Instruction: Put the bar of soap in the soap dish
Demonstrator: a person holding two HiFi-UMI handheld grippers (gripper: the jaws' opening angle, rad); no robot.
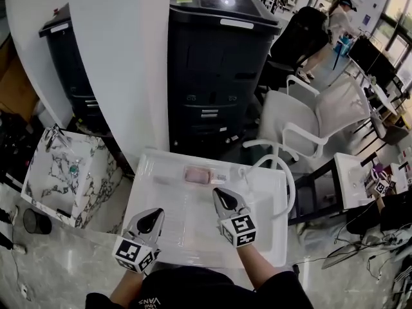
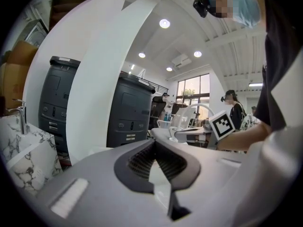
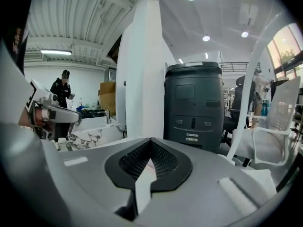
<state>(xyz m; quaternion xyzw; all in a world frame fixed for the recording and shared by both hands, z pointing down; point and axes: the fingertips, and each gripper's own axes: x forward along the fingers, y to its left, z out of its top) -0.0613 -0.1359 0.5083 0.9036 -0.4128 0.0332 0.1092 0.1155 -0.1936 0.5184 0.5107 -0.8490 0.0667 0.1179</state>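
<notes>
Looks like a big open work room, part office, part lab. Shown by a white office chair [image 1: 322, 118], crowded desks [image 1: 380, 95], big dark grey cabinets [image 1: 212, 76], round ceiling lights [image 2: 164, 23], a person [image 1: 335, 18] working far back, plus a marble sink [image 1: 64, 172] and a white sink [image 1: 270, 237] standing on the shiny floor [image 1: 64, 262].

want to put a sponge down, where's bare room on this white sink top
Bare: the near right corner of the white sink top, right of the right gripper and in front of the faucet; the back left corner, left of the pink soap; the basin between the right gripper and the left gripper. Crowded: the back edge from soap to faucet.
</notes>
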